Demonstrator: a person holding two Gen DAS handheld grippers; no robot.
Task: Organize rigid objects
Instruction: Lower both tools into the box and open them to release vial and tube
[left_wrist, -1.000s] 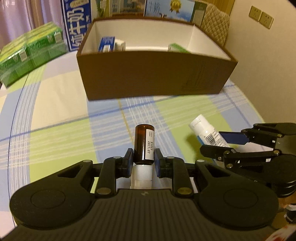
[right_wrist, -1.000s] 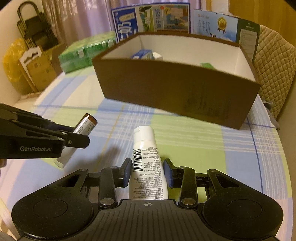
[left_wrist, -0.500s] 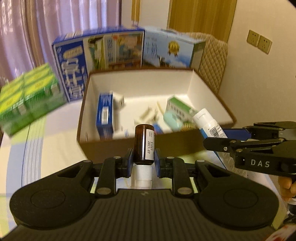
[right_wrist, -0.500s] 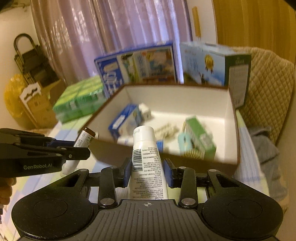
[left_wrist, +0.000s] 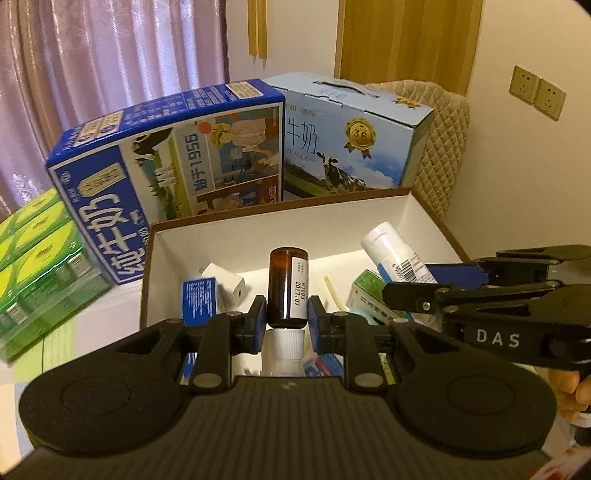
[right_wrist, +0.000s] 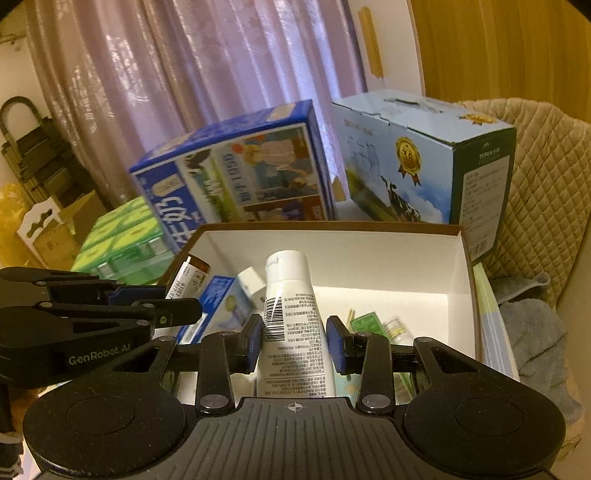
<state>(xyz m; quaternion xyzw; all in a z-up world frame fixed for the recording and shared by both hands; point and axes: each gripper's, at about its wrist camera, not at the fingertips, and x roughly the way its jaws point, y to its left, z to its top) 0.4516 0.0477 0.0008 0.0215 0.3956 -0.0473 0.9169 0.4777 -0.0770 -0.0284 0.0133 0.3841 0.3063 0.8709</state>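
A warmly lit room with pale purple curtains (right_wrist: 192, 92) and milk cartons (left_wrist: 177, 177) stacked behind an open brown box (left_wrist: 146, 280) with a white inside. The box already holds several small things: a blue packet (left_wrist: 197, 301), a white cube (left_wrist: 223, 286), a green packet (right_wrist: 365, 323) and some thin sticks. The left tool (left_wrist: 284, 325) is clamped on a small brown glass bottle (left_wrist: 287, 286), white cap toward the handle, held above the box's near left part. The right tool (right_wrist: 294, 345) grips a white plastic bottle (right_wrist: 291, 314) with a barcode label, also over the box, beside the other. Neither bottle looks to be resting on the box floor. The sorting seems well under way: earlier items are in, and these two appear ready to be lowered and let go. Whether more things wait outside the box cannot be seen.
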